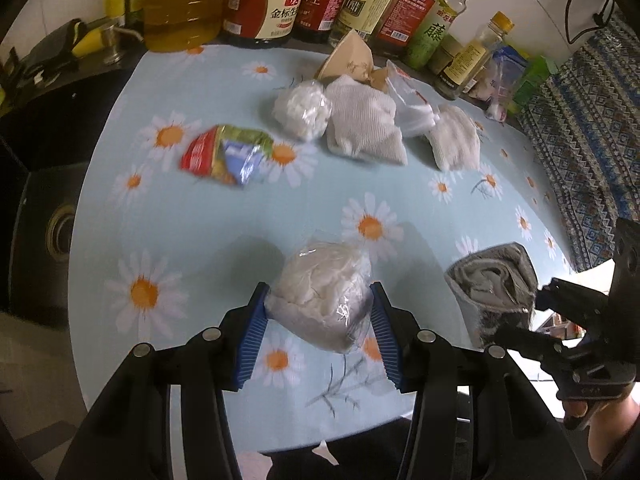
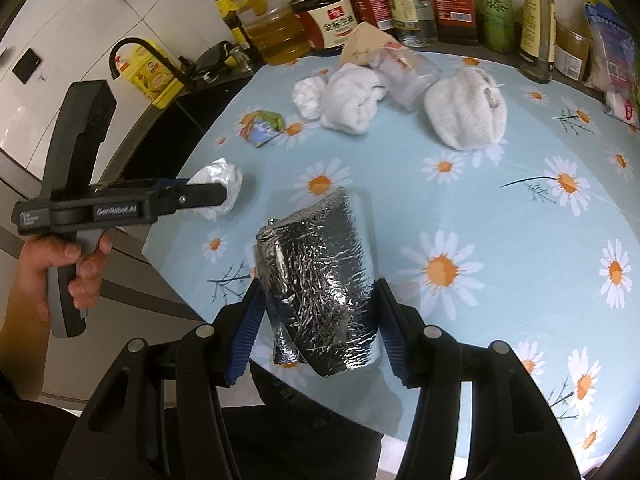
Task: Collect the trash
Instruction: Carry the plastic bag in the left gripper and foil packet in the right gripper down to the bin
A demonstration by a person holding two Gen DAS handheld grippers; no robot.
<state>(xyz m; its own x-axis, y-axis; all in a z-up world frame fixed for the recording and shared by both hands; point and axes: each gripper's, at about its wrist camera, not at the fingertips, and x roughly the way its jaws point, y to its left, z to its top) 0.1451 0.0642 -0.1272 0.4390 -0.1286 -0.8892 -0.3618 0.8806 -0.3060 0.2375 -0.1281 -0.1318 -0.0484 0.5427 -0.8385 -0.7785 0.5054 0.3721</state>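
Note:
My left gripper (image 1: pixel 320 293) is shut on a crumpled white plastic bag wad (image 1: pixel 320 300), held just above the daisy tablecloth (image 1: pixel 208 240). My right gripper (image 2: pixel 319 290) is shut on a crinkled silver foil bag (image 2: pixel 320 280). The left wrist view shows that foil bag (image 1: pixel 492 280) at the right, in the right gripper (image 1: pixel 520 312). The right wrist view shows the left gripper (image 2: pixel 222 194) with its white wad (image 2: pixel 218 180). More trash lies further back: a colourful snack wrapper (image 1: pixel 228 156), a white plastic wad (image 1: pixel 304 108), two white cloth bundles (image 1: pixel 364 128), a clear bag (image 1: pixel 412 108).
Several sauce and oil bottles (image 1: pixel 264 4) line the table's far edge, with a tipped brown paper cup (image 1: pixel 348 60) in front of them. A dark sink counter (image 1: pixel 40 128) lies to the left and a patterned cloth (image 1: pixel 588 148) to the right. A person's hand (image 2: pixel 80 264) grips the left tool.

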